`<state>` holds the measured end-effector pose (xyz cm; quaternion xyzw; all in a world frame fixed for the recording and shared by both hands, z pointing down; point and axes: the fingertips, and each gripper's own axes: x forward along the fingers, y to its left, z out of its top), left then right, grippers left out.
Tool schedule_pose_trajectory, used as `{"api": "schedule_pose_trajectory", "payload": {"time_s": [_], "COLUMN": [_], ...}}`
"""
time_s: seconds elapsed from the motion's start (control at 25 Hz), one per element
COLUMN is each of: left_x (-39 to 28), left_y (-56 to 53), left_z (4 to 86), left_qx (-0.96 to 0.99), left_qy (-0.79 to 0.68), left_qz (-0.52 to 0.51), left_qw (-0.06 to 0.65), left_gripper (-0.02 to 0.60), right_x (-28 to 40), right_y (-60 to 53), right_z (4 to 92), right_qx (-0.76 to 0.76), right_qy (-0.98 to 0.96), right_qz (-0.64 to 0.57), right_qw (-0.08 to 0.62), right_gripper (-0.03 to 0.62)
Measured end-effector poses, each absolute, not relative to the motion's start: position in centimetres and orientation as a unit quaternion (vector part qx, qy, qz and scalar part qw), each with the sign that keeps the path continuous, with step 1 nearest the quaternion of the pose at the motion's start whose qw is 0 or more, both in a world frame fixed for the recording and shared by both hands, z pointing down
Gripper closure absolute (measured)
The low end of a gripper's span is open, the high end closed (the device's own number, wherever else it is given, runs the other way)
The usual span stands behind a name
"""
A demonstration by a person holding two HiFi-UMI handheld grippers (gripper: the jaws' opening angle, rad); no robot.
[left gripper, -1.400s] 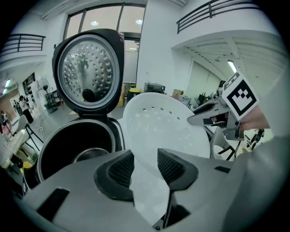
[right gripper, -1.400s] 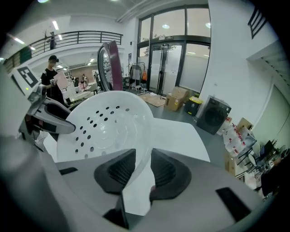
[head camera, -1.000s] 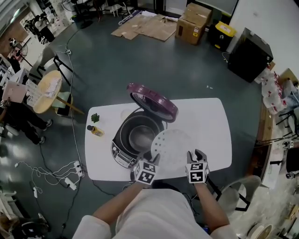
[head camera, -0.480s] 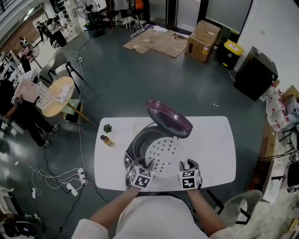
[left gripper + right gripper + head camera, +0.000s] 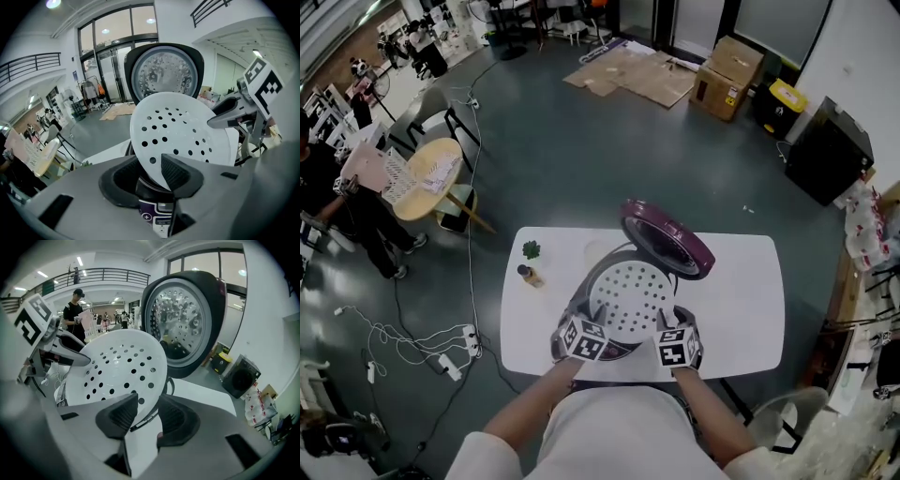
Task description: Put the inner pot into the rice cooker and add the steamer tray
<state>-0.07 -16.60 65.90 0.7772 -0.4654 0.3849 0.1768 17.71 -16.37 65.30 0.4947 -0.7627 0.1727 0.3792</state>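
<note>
The white perforated steamer tray (image 5: 633,295) hangs tilted over the mouth of the rice cooker (image 5: 579,298), whose purple lid (image 5: 667,239) stands open behind. My left gripper (image 5: 598,319) is shut on the tray's near left rim and my right gripper (image 5: 678,325) on its near right rim. In the left gripper view the tray (image 5: 183,136) rises from between the jaws (image 5: 152,176), with the lid (image 5: 161,75) behind. In the right gripper view the rim of the tray (image 5: 117,371) lies between the jaws (image 5: 143,416), which have just been opening slightly. The tray hides the inner pot.
The cooker stands on a white table (image 5: 741,300) that also carries a small bottle (image 5: 525,274) and a green sprig (image 5: 531,249) at its left. Cables (image 5: 422,337) lie on the floor to the left, near a round side table (image 5: 431,173) and chairs.
Both grippers have carried the steamer tray leftward from the table beside the cooker to above the cooker's opening.
</note>
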Motion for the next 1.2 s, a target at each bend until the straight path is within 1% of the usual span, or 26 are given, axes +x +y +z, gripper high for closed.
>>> {"api": "schedule_pose_trajectory", "payload": {"time_s": [0.28,0.64,0.88,0.96,1.04,1.12,1.2], "left_x": [-1.0,-2.2,-2.6,-2.6,-2.6,-2.7,-2.8], "left_y": [-18.4,-19.6,-19.4,-19.4,-19.4,-19.5,-19.7], "left_z": [66.9,70.3,72.0,72.3,72.4,72.5,72.7], "left_qx": [0.772,0.749,0.74,0.736,0.731,0.73,0.734], "left_qy": [-0.464,-0.444,-0.424,-0.416,-0.406,-0.403,-0.407], "left_qz": [0.401,0.474,0.504,0.518,0.538,0.544,0.536], "left_qw": [0.168,0.131,0.134,0.128,0.105,0.09,0.092], "left_gripper": [0.422,0.396,0.379,0.369,0.326,0.322,0.312], "right_x": [16.9,15.8,15.6,15.7,15.7,15.7,15.8], "right_y": [-17.9,-18.6,-18.4,-18.5,-18.5,-18.5,-18.5], "right_z": [66.3,69.5,70.8,71.0,71.0,71.0,71.2], "right_qx": [0.491,0.487,0.474,0.472,0.47,0.469,0.469], "right_qy": [-0.755,-0.744,-0.735,-0.731,-0.727,-0.725,-0.722], "right_qz": [0.175,0.184,0.183,0.182,0.177,0.174,0.17], "right_qw": [0.399,0.419,0.449,0.458,0.468,0.474,0.479], "right_gripper": [0.441,0.426,0.414,0.41,0.407,0.404,0.394]}}
